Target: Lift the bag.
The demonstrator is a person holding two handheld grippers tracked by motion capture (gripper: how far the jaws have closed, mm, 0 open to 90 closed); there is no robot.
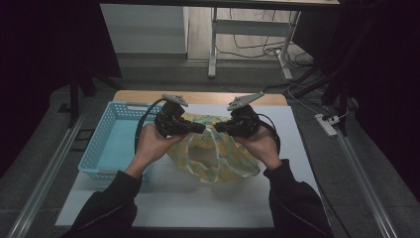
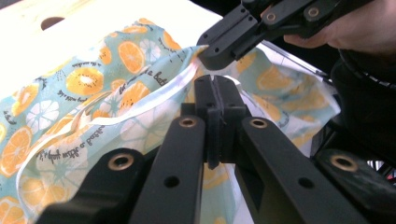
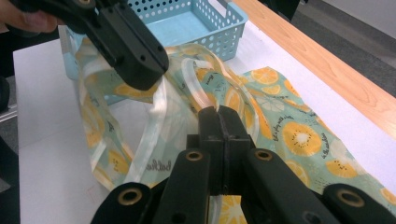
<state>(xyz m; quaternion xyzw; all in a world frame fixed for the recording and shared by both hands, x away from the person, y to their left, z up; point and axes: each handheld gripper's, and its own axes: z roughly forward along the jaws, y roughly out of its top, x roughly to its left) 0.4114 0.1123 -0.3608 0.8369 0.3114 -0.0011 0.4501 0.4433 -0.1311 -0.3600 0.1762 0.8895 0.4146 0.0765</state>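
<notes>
High view: 1 fruit-print cloth bag, pale green with orange slices, lies mid-table on the white table sheet, its upper edge lifted between 2 hand-held tools; left gripper and right gripper point tip to tip, near each other over the bag's top edge; 1 blue perforated basket stands just beside the bag, at the left of the table. Left gripper view: own jaws pressed together on the bag's white-trimmed rim, the printed fabric draping away to the left; the right gripper meets the same rim just beyond, jaws closed on the cloth. Right gripper view: own jaws closed on a fold of the bag near a white strap; the left gripper pinches the rim farther off, with the basket behind it and a wooden table edge to the right. Step in hand, by judgement: both tools hold the bag's mouth, raised for opening or spreading. Next move likely calls for drawing the 2 grips apart evenly, keeping both pinches firm so the thin rim does not slip free.
</notes>
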